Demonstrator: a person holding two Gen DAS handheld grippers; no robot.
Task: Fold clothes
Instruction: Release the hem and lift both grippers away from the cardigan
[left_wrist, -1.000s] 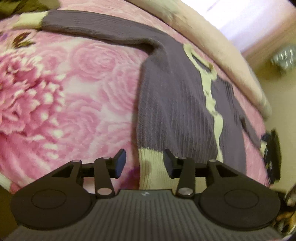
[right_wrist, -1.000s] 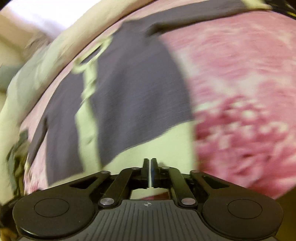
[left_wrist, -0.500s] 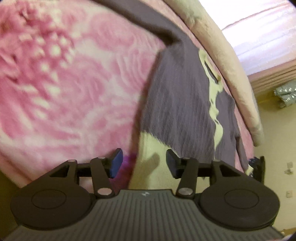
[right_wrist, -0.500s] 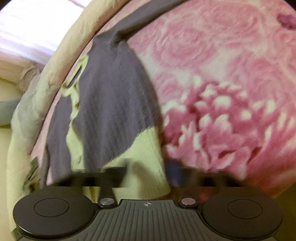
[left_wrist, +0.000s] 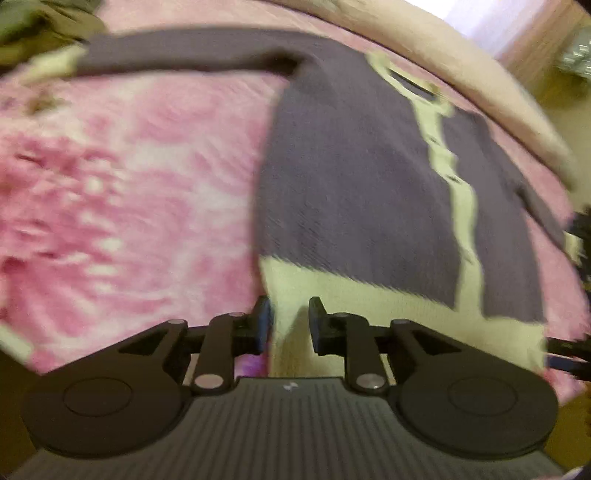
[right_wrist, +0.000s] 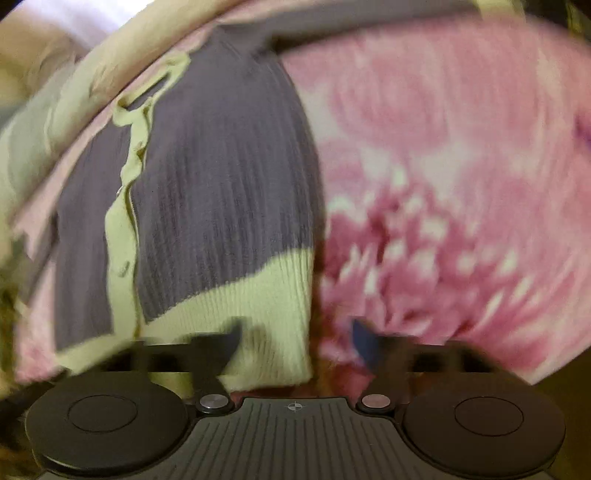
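A purple-grey ribbed cardigan (left_wrist: 351, 177) with a cream hem, placket and cuffs lies flat on a pink floral blanket (left_wrist: 129, 192). My left gripper (left_wrist: 290, 325) sits at the hem's left corner (left_wrist: 291, 291). Its jaws are closing, with a gap still showing and the cream rib between the pads. In the right wrist view the cardigan (right_wrist: 221, 184) fills the left half. My right gripper (right_wrist: 295, 343) hovers over the hem's right corner (right_wrist: 280, 302). Its jaws are opening wide, blurred, with the corner lying between them and gripped by neither.
A beige padded edge (left_wrist: 461, 66) runs along the far side of the bed. An olive garment (left_wrist: 40, 22) lies beyond the outstretched left sleeve (left_wrist: 177, 51). Yellowish floor (left_wrist: 565, 96) shows past the bed at the right. Pink blanket (right_wrist: 461, 184) spreads right of the cardigan.
The left jaws have narrowed around the hem's left corner. The right gripper, shut a second ago, now stands wide over the right corner. Both views have swung and are blurred.
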